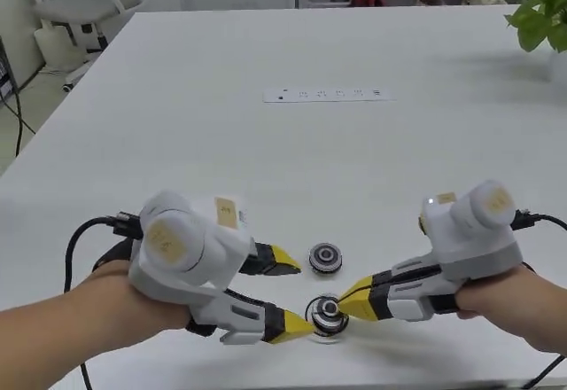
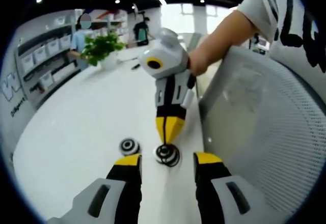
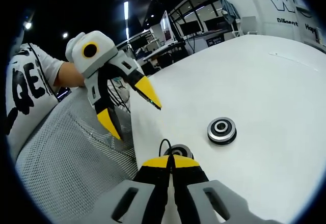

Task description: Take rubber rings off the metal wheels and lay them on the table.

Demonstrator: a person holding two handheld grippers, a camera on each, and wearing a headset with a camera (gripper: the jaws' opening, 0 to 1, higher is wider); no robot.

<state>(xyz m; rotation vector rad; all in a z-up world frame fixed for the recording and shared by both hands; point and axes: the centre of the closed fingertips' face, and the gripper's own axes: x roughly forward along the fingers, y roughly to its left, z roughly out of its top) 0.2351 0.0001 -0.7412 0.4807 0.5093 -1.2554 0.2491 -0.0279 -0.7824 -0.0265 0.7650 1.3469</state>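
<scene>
Your right tongs [image 3: 170, 160] seem pinched on the rubber ring [image 3: 163, 142] (thin loop); pull slowly, steadying the wheel [image 3: 179, 151] at their tips with your spread left tongs [image 2: 168, 159].

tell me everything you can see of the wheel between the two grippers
Small round silvery metal wheel with dark grooves, lying flat on the white table near its front edge. The right gripper, jaws shut, pinches a thin black rubber ring looping up from it. The open left gripper points its jaws toward it.
</scene>
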